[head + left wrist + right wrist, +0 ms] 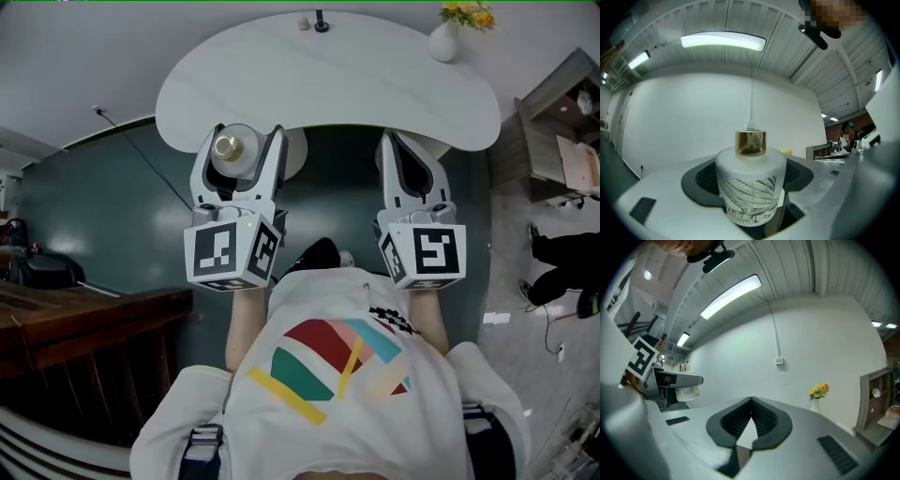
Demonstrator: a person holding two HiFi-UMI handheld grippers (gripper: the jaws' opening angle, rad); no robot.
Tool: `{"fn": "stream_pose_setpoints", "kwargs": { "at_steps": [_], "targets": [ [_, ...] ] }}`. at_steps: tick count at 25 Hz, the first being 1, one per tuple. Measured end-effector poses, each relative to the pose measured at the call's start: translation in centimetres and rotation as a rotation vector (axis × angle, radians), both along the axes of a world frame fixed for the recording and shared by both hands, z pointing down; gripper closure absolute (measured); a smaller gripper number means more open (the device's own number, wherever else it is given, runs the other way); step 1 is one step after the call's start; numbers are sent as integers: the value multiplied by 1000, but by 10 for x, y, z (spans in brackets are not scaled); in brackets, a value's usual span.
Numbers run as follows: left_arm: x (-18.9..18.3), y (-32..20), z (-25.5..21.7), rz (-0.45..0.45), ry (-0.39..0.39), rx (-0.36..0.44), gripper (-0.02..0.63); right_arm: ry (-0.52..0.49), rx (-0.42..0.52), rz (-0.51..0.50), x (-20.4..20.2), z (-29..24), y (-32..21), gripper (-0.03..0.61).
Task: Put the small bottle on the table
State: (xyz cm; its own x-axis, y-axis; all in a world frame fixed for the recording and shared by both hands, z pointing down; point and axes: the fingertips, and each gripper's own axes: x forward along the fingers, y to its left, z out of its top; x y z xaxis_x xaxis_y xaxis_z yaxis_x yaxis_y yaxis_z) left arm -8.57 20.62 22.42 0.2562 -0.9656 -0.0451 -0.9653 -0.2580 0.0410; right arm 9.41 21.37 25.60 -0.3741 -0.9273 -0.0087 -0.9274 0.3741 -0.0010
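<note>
A small frosted white bottle with a gold cap and dark line drawing on its side stands upright between the jaws of my left gripper, which is shut on it. In the left gripper view the bottle fills the gap between the pads. It is held in the air just short of the near edge of the white curved table. My right gripper is at the same height to the right, shut with nothing in it; its pads meet.
A white vase of yellow flowers stands at the table's far right, and two small items sit at its far edge. A shelf unit is at the right, dark wooden furniture at the left. A cable runs over the dark floor.
</note>
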Motion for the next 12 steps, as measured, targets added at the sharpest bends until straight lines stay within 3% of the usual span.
{"fn": "stream_pose_setpoints", "kwargs": {
  "at_steps": [8,12],
  "targets": [
    [17,-11,5,3,8,-9,259,-9,17,13,26,-7,-9,568],
    [25,-24,-3,13,-5,29,259,-9,43,41,39,-10,-18,568]
  ]
}}
